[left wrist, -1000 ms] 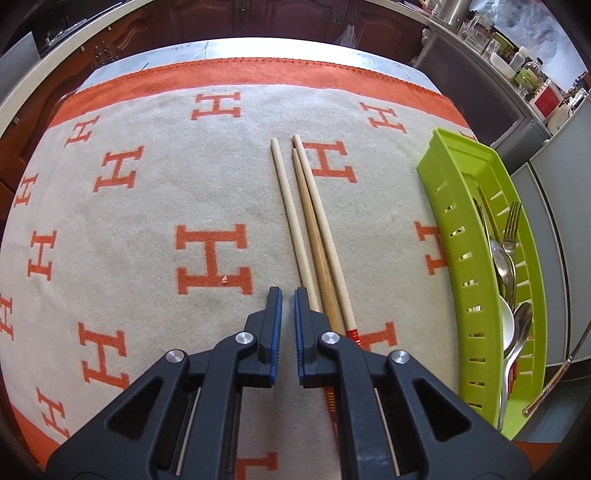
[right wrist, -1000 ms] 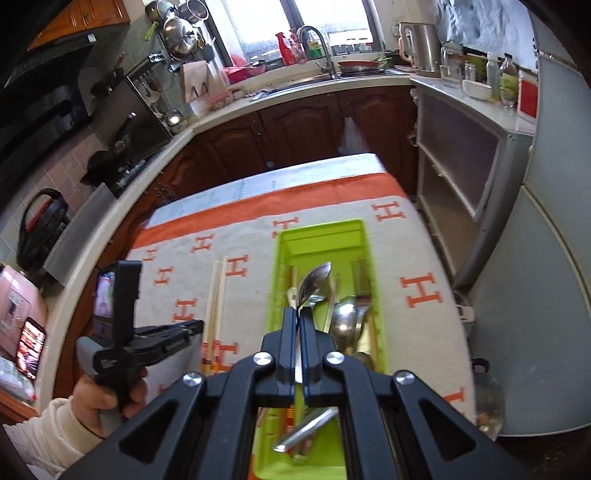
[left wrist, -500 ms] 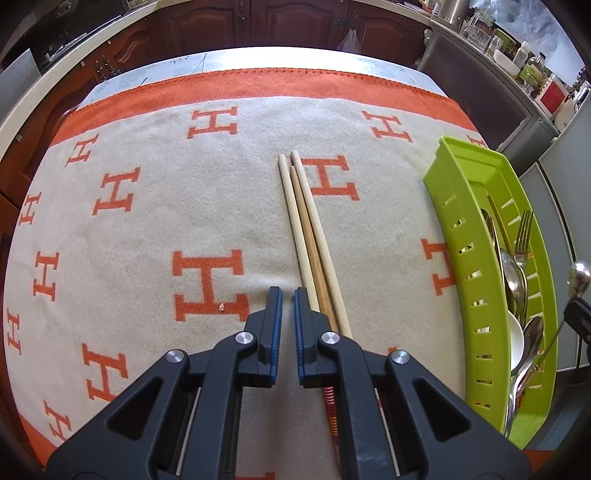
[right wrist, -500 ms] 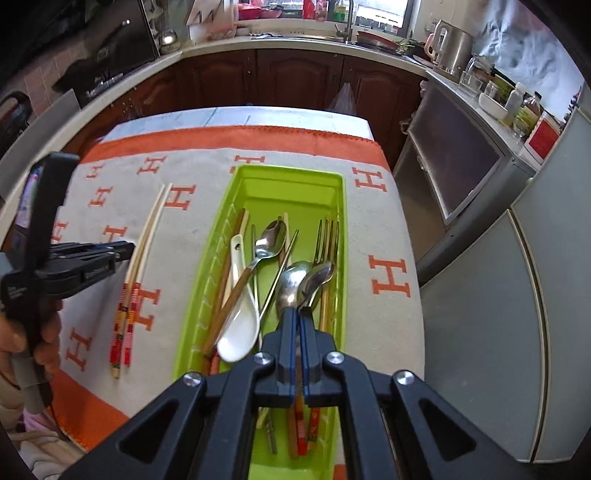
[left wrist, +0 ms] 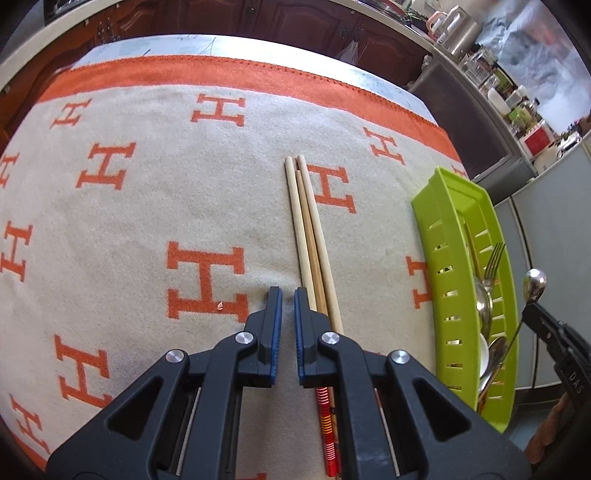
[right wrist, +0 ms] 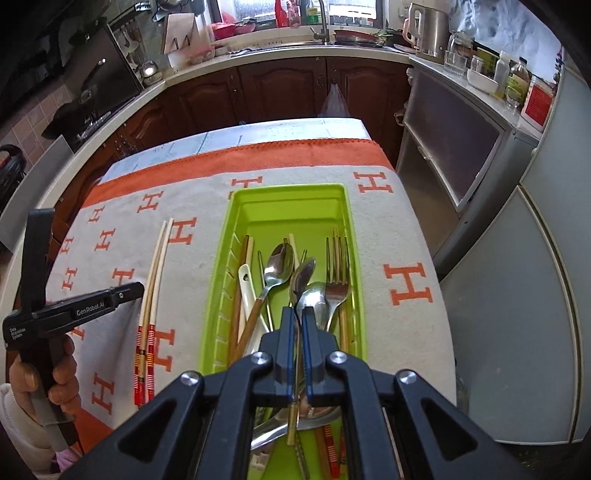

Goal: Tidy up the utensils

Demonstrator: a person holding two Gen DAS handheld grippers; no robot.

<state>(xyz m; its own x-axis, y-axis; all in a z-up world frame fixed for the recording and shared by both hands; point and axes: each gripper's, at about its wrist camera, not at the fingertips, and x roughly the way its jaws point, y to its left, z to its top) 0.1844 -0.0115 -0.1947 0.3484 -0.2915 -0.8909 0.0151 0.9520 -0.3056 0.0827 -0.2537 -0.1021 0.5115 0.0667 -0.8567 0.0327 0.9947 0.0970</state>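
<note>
Right gripper point(right wrist: 298, 317): jaws clenched on the slim handle of a small metal spoon point(right wrist: 302, 275), held above the near half of the green tray point(right wrist: 288, 194); the spoon's bowl points away over the tray's contents. Seen also from the left wrist view, at the far right edge.

Left gripper point(left wrist: 287, 295): jaws slightly parted with a narrow gap, grasping nothing, poised over the cloth just left of the loose chopsticks. A bare hand point(right wrist: 55, 373) grips its handle.

Chopsticks point(left wrist: 310, 236): three light wooden sticks lying side by side and touching, on the cloth between the left gripper and the tray; red-and-yellow banded ends nearest, plain tips pointing away. The right finger of the left gripper overlaps their near portion in the left wrist view.

Tray contents: white ceramic spoon point(right wrist: 246, 291), wooden-handled metal spoon point(right wrist: 279, 260), a larger metal spoon point(right wrist: 314, 299), fork point(right wrist: 337, 266), further chopsticks along the left wall. The pieces overlap one another; the exact count cannot be told.

Cloth point(left wrist: 147, 184): beige with orange H motifs and an orange border, covering the table.

Beyond: dark wooden cabinets point(right wrist: 288, 92), counter with sink tap point(right wrist: 323, 18) and kettle point(right wrist: 430, 27); grey refrigerator point(right wrist: 535, 295) at right, near the tray's side of the table.
</note>
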